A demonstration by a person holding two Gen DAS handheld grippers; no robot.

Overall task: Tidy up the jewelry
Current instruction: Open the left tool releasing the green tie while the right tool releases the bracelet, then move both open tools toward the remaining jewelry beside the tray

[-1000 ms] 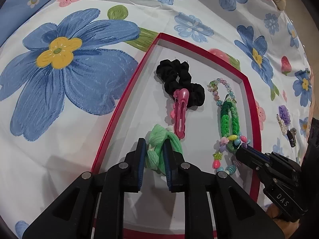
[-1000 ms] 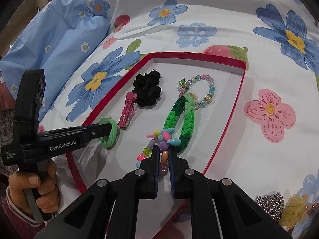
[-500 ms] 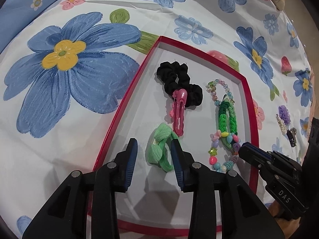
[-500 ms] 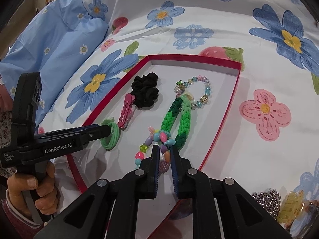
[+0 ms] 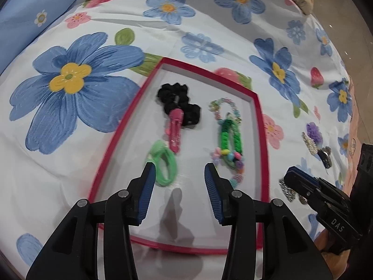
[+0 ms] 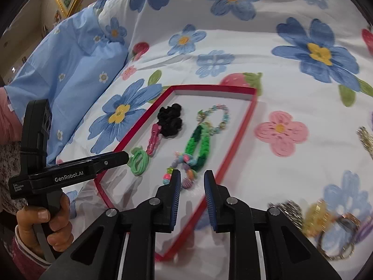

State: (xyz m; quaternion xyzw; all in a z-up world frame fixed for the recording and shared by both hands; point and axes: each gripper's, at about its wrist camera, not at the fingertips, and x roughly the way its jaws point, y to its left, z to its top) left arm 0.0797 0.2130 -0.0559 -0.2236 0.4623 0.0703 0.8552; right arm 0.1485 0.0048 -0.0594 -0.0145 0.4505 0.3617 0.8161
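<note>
A red-rimmed tray [image 5: 121,137] with a white floor lies on a flowered bedsheet [image 5: 70,182], and the sorted pieces sit inside it. Taking the tray as a clock face in the left wrist view, a black scrunchie [image 5: 178,103] lies toward 12 o'clock, with a pink hair clip [image 5: 175,129] overlapping its near edge and pointing down toward 6. A green hair tie [image 5: 163,162] rests at about 8 o'clock, just inside the left rim. On the other side a pastel bead bracelet [image 5: 223,107] sits near 1 o'clock, a green woven band [image 5: 229,138] runs down from it toward 4, and a colourful bead string [image 5: 229,161] trails off its lower end.

The left gripper [image 5: 178,182] hangs above the near part of the tray, its jaws opening with nothing between them; the green hair tie lies loose just past its left finger. The right gripper [image 6: 192,186] (seen from its own camera) is likewise opening and holds nothing, with the tail of the bead string lying on the tray just beyond its tips.

Off the tray at 3 o'clock, more jewelry [image 6: 326,219] waits on the sheet, blurred
</note>
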